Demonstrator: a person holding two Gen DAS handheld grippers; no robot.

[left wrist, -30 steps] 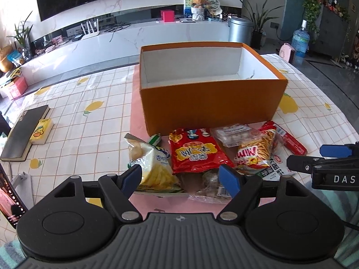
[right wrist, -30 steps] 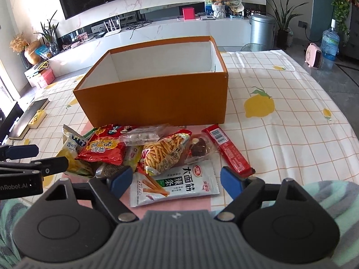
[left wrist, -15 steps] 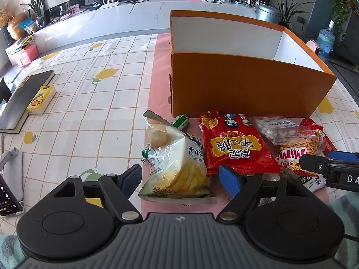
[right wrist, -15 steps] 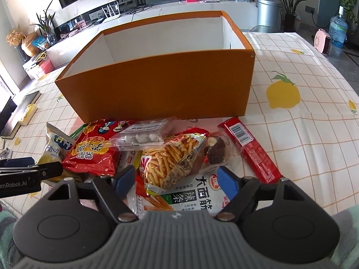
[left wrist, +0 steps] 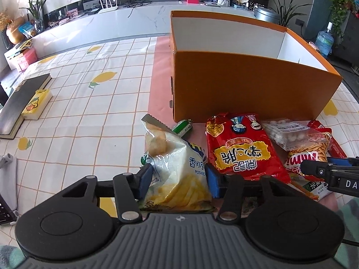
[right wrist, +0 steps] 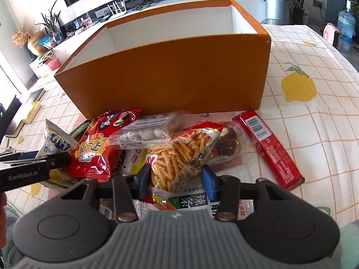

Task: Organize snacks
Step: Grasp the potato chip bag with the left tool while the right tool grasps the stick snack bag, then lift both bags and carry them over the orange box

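Potato bag [left wrist: 179, 170] between left tongs [left wrist: 178, 177] pads.

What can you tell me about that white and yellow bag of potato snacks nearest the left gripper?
The potato snack bag is a soft, glossy plastic pouch, white above and yellow below, with blue lettering, a picture of fries and a serrated silver seal at its far end. It lies flat on the pink mat, at the left end of the snack pile, its right edge beside the red bag. The left gripper has its blue fingers either side of the bag's near end, close against it; a firm squeeze is not clear.
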